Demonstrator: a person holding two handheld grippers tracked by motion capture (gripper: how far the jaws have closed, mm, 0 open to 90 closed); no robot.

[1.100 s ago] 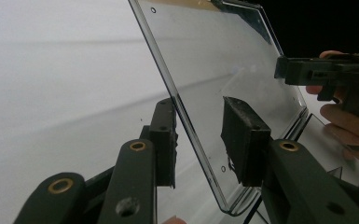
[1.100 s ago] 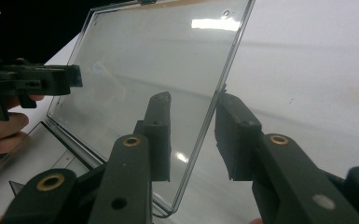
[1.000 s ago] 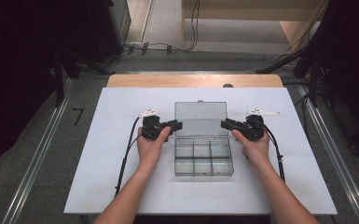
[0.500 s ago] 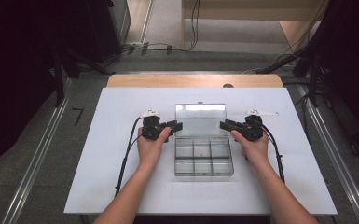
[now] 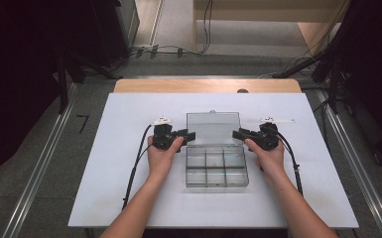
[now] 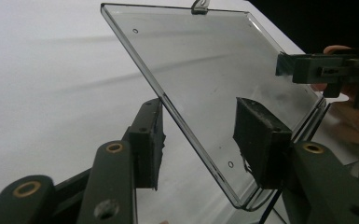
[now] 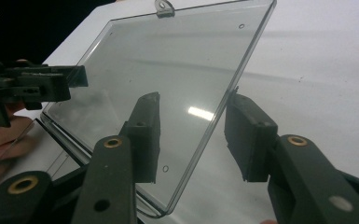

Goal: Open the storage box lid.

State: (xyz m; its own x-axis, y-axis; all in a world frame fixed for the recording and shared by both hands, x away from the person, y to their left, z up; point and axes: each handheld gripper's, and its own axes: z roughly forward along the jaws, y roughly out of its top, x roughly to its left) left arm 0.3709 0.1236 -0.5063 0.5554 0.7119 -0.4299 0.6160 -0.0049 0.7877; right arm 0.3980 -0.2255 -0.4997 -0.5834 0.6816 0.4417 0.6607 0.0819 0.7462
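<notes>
Left gripper at the left edge of the box lid, right gripper at the lid's right edge. Both sets of jaws have just been opening. In the left gripper view the lid's edge runs between the two pads with a gap on each side; the pads do not press it. Same in the right gripper view: lid edge between the pads, clear of both. So both tongs stand open around the lid, gripping nothing.

The lid is swung up and back from its hinge, tilted away from the person, its small latch tab at the far top edge. The clear box lies open at the middle of the white board, the lid rising from its far side.

Judgement: the opening of the box looks done, and the release of the lid is under way or just finished. What seems left is to draw both tongs clear of the lid's edges.

The compartments of the box, nearer the person than the lid, look empty, though the clear plastic makes that hard to be sure of.

Around the box: bare white board on all sides. Beyond the lid, a wooden table edge and cables on the floor. Nothing stands close to the lid; only the two grippers' own jaws flank it, and a careless sideways pull could catch an edge.
</notes>
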